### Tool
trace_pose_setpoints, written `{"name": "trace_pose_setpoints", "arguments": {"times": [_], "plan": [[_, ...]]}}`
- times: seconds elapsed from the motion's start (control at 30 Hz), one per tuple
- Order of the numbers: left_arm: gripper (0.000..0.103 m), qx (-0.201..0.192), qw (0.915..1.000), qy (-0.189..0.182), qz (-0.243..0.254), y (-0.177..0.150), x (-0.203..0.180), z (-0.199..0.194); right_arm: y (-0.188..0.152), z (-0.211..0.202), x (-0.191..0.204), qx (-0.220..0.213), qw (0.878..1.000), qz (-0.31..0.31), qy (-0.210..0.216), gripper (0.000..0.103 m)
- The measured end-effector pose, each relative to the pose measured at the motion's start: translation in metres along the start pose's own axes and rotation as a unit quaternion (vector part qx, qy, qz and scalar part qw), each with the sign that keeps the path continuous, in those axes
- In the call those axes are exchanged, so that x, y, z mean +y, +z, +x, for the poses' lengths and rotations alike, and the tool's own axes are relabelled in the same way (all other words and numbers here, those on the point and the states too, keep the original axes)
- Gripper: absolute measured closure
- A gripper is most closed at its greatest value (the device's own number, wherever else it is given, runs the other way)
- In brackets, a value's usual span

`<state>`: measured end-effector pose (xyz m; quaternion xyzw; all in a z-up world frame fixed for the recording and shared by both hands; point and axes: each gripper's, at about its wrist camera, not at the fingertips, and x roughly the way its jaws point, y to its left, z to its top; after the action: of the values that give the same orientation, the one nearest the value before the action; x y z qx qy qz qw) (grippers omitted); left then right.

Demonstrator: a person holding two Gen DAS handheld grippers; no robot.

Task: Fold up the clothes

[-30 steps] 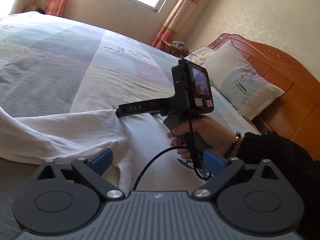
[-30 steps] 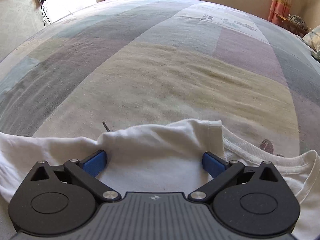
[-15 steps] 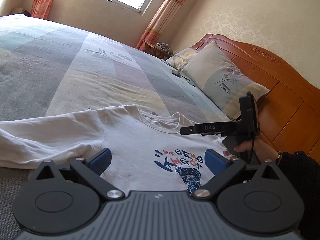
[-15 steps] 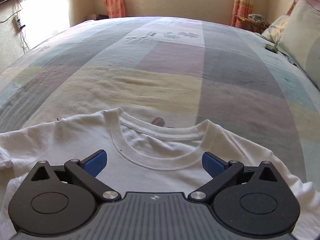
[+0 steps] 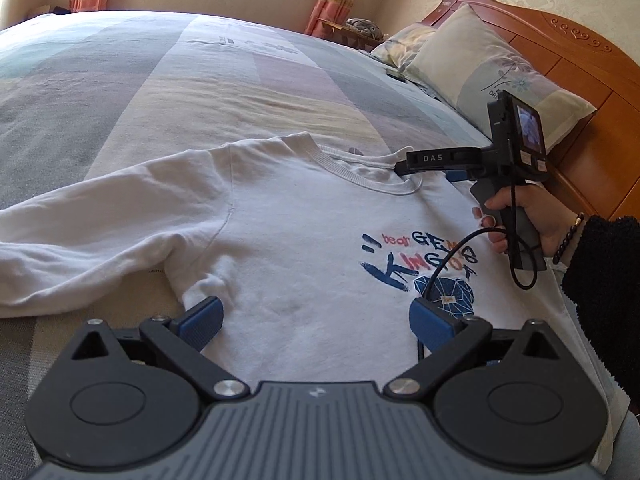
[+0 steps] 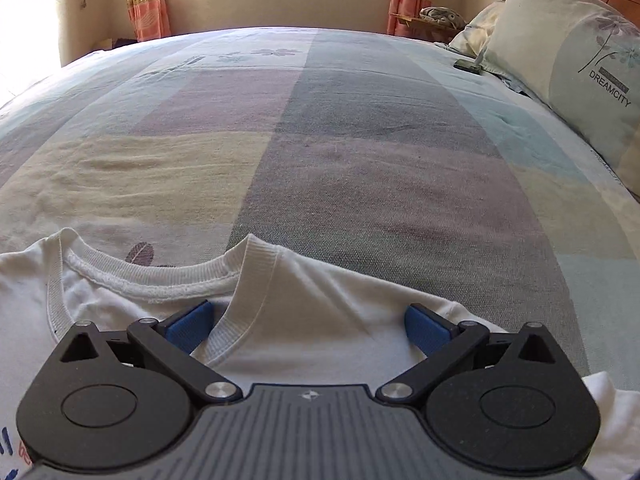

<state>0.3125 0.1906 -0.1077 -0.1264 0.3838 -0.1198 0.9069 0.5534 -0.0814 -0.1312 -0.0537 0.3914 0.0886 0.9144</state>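
2 wrist cameras, both low over the bed and close to the cloth.

The left wrist view looks across the white shirt (image 5: 304,240) from its lower body toward the headboard (image 5: 576,68), catching the right gripper (image 5: 404,168) at the collar (image 5: 360,176). The right wrist view sits almost on that collar (image 6: 160,280), facing the curtains (image 6: 144,0). Both share the collar, bedspread (image 5: 240,92) and pillow (image 6: 580,56).

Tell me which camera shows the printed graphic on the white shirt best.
The left wrist view. The printed graphic lies face-up on the white shirt, lettering and blue figure mostly visible, with a cable and the left gripper covering small parts. The right wrist view catches only a sliver at its lower left edge.
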Motion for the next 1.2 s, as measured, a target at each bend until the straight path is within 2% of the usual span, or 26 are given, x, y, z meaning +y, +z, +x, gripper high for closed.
{"name": "trace_pose_setpoints", "arguments": {"times": [0.17,0.2,0.3,0.4,0.5,0.63,0.8,0.93,1.0,1.07,1.2], "plan": [[0.004,0.0,1.0,0.005,0.005,-0.001,-0.003,-0.002,0.012,-0.002,-0.005,0.012,1.0,-0.015,0.013,0.0],[0.004,0.0,1.0,0.007,0.007,-0.001,-0.004,-0.002,0.013,-0.01,-0.008,0.011,1.0,-0.007,0.009,0.0],[0.004,0.0,0.9998,0.01,0.015,-0.003,-0.006,-0.004,0.009,-0.046,-0.02,-0.002,0.999,0.012,0.03,0.0],[0.004,-0.001,0.9999,0.008,0.014,-0.004,-0.006,-0.005,-0.004,-0.072,-0.033,0.022,0.997,0.026,0.063,0.0],[0.004,0.0,0.9999,0.006,0.016,-0.006,-0.007,-0.005,-0.02,-0.081,-0.041,0.046,0.997,0.025,0.061,0.0],[0.004,0.004,0.9997,0.01,0.021,-0.007,-0.008,-0.002,-0.033,-0.055,-0.056,0.078,0.995,0.047,0.029,0.0],[0.004,0.005,0.9996,0.013,0.023,-0.005,-0.009,0.005,-0.022,-0.025,-0.069,0.034,0.997,0.072,-0.008,0.0],[0.004,0.004,0.9996,0.015,0.025,-0.005,-0.01,0.008,-0.003,-0.009,-0.075,0.038,0.996,0.082,-0.018,0.0],[0.004,0.003,0.9995,0.016,0.027,-0.006,-0.011,0.006,0.005,-0.012,-0.078,0.055,0.995,0.084,-0.009,0.0],[0.004,0.002,0.9994,0.018,0.03,-0.007,-0.011,0.004,0.006,-0.032,-0.078,0.043,0.995,0.085,0.006,0.0],[0.004,-0.003,0.9994,0.016,0.029,-0.009,-0.012,-0.001,-0.009,-0.079,-0.07,0.053,0.993,0.088,0.064,0.0]]}}
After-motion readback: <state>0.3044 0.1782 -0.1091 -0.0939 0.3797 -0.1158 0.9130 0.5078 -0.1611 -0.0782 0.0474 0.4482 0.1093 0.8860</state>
